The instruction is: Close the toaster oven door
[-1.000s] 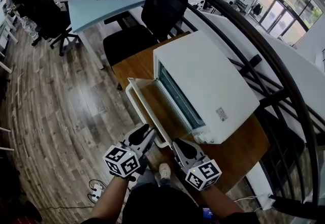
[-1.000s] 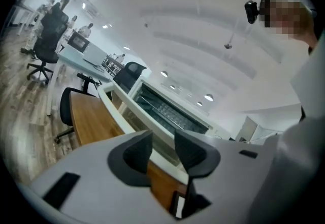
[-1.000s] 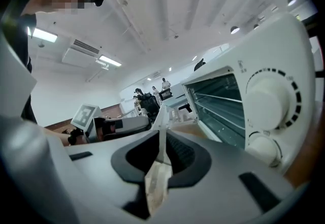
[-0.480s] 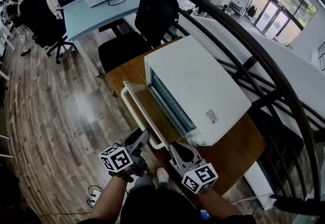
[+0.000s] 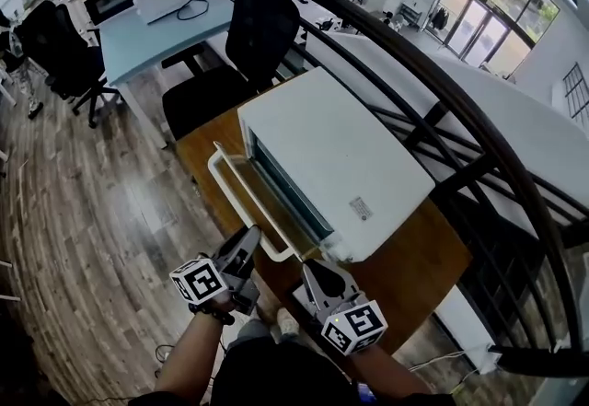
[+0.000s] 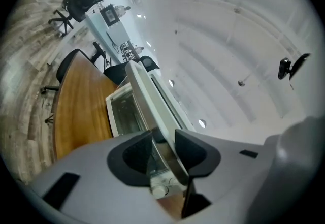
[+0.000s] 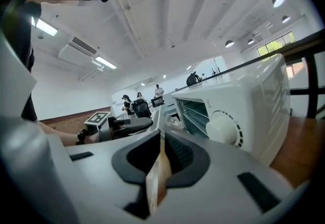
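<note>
Door between left gripper's closing jaws

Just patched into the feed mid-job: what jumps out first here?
A white toaster oven fills the middle of the wooden table, its door folded down open toward the person. Both grippers sit at the door's near edge: the left gripper has that edge between jaws that have just been closing, the right gripper is clamped on it.
</note>
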The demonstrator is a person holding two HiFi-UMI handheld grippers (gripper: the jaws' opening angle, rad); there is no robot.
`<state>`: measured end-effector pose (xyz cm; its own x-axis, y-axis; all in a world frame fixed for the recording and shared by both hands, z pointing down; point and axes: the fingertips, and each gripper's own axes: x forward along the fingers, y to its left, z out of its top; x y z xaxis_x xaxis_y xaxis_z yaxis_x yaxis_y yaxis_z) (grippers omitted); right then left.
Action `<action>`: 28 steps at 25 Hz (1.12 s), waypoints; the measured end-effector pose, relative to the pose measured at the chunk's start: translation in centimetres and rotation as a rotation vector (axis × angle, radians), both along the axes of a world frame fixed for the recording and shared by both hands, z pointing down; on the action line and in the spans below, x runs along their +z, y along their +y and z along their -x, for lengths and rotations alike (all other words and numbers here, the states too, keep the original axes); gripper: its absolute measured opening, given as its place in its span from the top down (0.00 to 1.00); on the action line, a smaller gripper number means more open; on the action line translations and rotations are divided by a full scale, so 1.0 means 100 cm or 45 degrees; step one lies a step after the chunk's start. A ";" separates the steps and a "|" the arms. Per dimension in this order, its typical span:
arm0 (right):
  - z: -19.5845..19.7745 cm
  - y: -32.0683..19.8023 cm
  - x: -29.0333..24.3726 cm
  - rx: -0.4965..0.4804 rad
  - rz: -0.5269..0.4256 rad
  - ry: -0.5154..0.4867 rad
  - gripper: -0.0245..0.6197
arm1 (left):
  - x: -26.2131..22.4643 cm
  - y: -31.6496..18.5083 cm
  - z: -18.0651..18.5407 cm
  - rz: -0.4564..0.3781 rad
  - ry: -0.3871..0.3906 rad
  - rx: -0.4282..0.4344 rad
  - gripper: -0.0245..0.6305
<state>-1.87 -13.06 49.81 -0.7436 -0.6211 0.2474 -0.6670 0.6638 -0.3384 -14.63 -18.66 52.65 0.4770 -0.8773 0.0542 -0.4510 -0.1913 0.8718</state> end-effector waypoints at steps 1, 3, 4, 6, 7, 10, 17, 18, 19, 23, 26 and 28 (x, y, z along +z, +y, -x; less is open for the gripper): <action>-0.002 0.001 -0.002 0.002 -0.003 0.005 0.92 | -0.003 -0.003 -0.002 -0.006 0.009 0.001 0.74; -0.008 0.004 -0.006 0.009 -0.014 -0.003 0.92 | -0.006 -0.007 -0.004 -0.016 0.010 0.005 0.74; -0.011 0.005 -0.008 0.014 -0.018 -0.013 0.92 | -0.007 -0.009 -0.006 -0.018 0.002 0.009 0.74; -0.019 0.007 -0.013 0.025 -0.034 -0.030 0.91 | -0.010 -0.013 -0.010 -0.021 -0.014 0.018 0.74; -0.022 0.008 -0.017 0.028 -0.047 -0.034 0.91 | -0.012 -0.015 -0.011 -0.021 -0.020 0.022 0.74; -0.031 0.008 -0.028 0.041 -0.085 -0.038 0.91 | -0.014 -0.020 -0.016 -0.028 -0.031 0.026 0.74; -0.053 0.009 -0.041 0.104 -0.131 -0.032 0.91 | -0.023 -0.035 -0.028 -0.054 -0.070 0.046 0.74; -0.057 0.009 -0.042 0.113 -0.138 -0.033 0.91 | -0.024 -0.038 -0.031 -0.059 -0.074 0.051 0.74; -0.061 0.008 -0.043 0.122 -0.144 -0.034 0.91 | -0.024 -0.042 -0.034 -0.065 -0.074 0.056 0.74; -0.072 0.006 -0.048 0.139 -0.161 -0.038 0.91 | -0.028 -0.053 -0.041 -0.077 -0.092 0.067 0.74; -0.081 0.008 -0.051 0.143 -0.186 -0.014 0.91 | -0.030 -0.054 -0.041 -0.067 -0.095 0.047 0.74; -0.088 0.007 -0.052 0.165 -0.187 -0.016 0.91 | -0.031 -0.054 -0.043 -0.072 -0.077 0.035 0.74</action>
